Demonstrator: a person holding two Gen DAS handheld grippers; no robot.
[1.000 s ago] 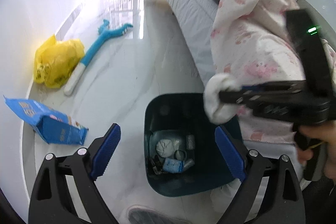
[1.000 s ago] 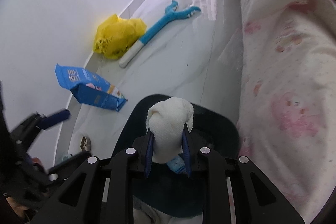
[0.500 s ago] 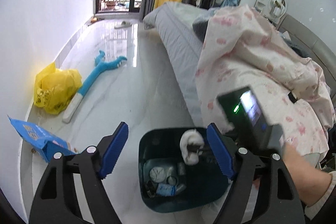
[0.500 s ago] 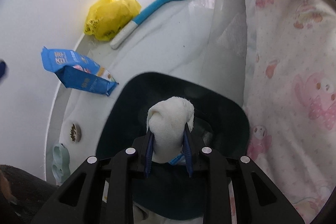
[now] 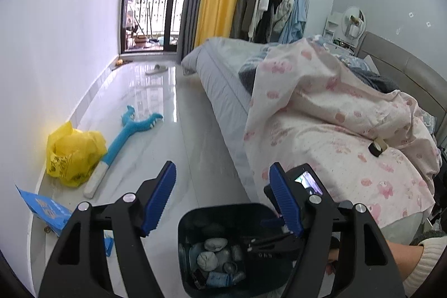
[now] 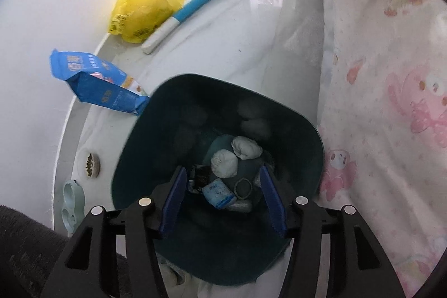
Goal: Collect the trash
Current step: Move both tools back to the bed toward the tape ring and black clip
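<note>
The dark bin (image 6: 220,180) sits on the floor (image 5: 156,130) against the bed (image 5: 321,130), directly under the right tool (image 6: 222,203), released and empty. Two white wads (image 6: 223,164) lie inside. The blue packet (image 6: 95,80) lies left, nearer the released left tool (image 5: 220,200).

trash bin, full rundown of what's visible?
The bin is dark teal, smooth like plastic, a rounded-square open top with no lid seen. It stands upright on the pale floor beside the bed. At its bottom lie white wads, a small blue packet and other scraps. The open right hand-held gripper hangs over its mouth.
</note>
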